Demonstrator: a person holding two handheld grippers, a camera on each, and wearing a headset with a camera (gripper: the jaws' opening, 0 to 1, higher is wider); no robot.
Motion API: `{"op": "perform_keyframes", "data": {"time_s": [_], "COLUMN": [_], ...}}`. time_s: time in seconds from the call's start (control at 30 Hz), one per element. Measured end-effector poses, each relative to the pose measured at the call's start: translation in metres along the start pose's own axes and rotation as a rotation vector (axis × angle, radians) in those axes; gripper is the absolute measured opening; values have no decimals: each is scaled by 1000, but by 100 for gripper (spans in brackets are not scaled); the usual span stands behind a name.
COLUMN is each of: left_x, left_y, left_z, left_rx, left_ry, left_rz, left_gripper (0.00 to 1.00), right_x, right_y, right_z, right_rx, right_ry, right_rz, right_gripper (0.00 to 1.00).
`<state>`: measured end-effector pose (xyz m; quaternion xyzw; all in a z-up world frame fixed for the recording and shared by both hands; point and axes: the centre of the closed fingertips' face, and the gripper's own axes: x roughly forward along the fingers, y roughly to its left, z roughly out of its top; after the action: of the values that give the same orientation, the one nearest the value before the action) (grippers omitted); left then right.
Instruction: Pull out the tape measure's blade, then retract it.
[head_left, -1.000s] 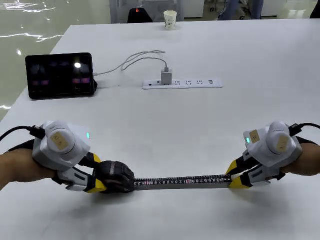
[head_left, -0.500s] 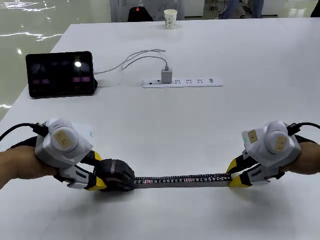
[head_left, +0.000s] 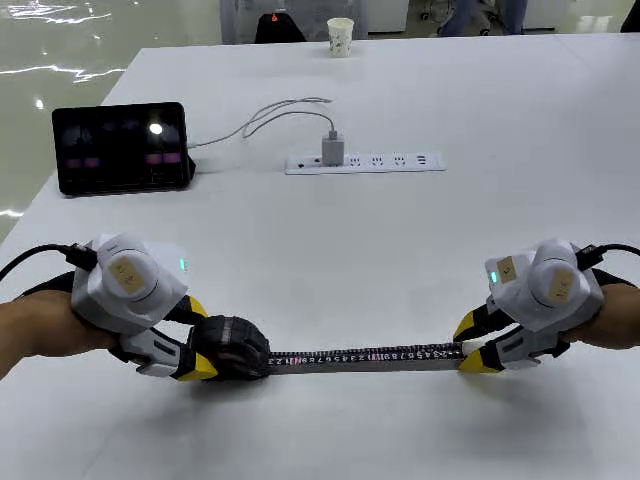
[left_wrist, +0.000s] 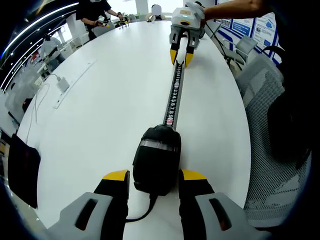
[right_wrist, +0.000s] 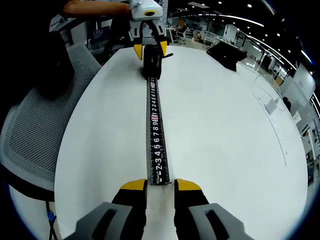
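Clearly, left gripper (left_wrist: 155, 175) jaws clamp the tape measure (left_wrist: 156, 157); right gripper (right_wrist: 160, 184) jaws pinch its blade (right_wrist: 156, 130), tip hidden.

table (head_left: 500, 130): white, wide, I work here
floor (head_left: 60, 50): glossy, far left
chair (left_wrist: 267, 90): grey mesh, near side

Extended blade (head_left: 365, 356) — from tape measure (head_left: 230, 347) to right gripper (head_left: 467, 345)

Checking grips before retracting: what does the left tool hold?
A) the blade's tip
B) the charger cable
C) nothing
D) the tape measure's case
D: the left tool is clamped on the black case, while the right tool pinches the tip of the blade.
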<state>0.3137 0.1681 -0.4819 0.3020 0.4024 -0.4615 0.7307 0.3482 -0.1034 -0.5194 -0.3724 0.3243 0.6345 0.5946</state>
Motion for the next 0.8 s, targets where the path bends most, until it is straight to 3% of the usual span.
{"op": "perform_keyframes", "data": {"time_s": [0.47, 0.8], "left_x": [-6, -13], "left_y": [-6, -12], "left_z": [-6, -9], "left_rx": [-87, -170], "left_ry": [-24, -67], "left_rz": [20, 48], "left_gripper": [50, 61], "right_x": [-8, -16], "right_y": [6, 13], "right_z": [0, 1], "right_rx": [59, 103], "right_ry": [-20, -42], "right_rz": [-36, -66], "right_gripper": [29, 37]}}
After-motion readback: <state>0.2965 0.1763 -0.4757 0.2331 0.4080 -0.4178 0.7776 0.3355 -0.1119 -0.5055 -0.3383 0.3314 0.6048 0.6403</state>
